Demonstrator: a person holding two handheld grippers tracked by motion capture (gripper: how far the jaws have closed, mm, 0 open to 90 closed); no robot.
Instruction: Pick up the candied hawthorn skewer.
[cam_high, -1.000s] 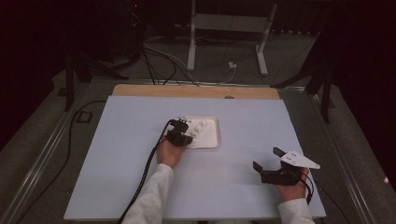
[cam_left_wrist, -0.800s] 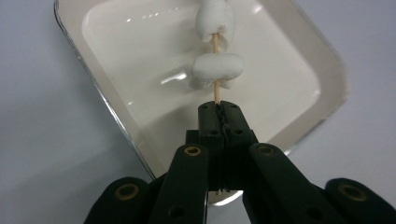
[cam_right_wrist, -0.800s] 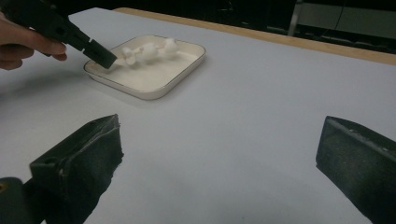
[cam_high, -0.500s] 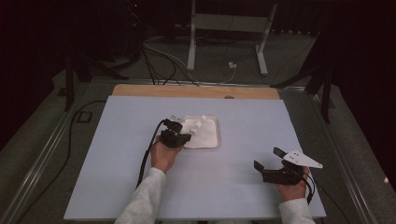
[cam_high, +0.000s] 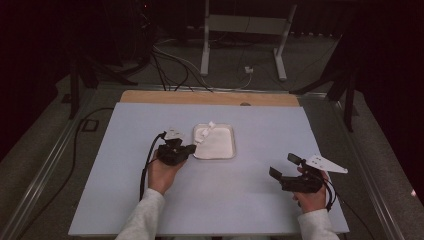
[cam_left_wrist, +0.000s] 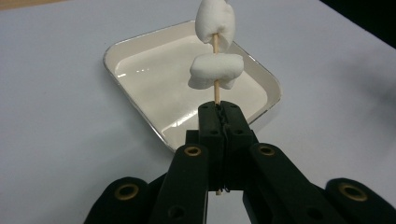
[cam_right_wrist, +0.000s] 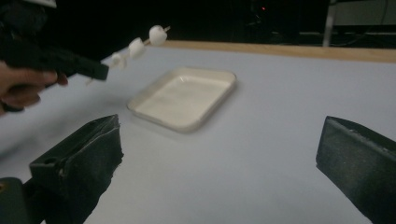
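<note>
My left gripper (cam_high: 191, 148) (cam_left_wrist: 220, 109) is shut on a thin wooden skewer (cam_left_wrist: 216, 91) that carries white marshmallows (cam_left_wrist: 215, 70) (cam_right_wrist: 137, 46), held in the air over the left rim of a white square tray (cam_high: 216, 141) (cam_left_wrist: 140, 74) (cam_right_wrist: 184, 98). The skewer (cam_high: 206, 131) points up and away from the jaws. The tray's inside looks bare. My right gripper (cam_high: 285, 167) rests open near the table's front right, its two black jaws (cam_right_wrist: 219, 158) wide apart with nothing between them.
A pale blue sheet (cam_high: 250, 200) covers the table, with a wooden strip (cam_high: 210, 97) along its far edge. Cables (cam_high: 170, 65) and a metal stand (cam_high: 240, 45) lie on the floor behind. A black cable (cam_high: 145, 170) trails from the left gripper.
My left gripper has moved left and up off the tray with the skewer in it. The right gripper has stayed in place.
</note>
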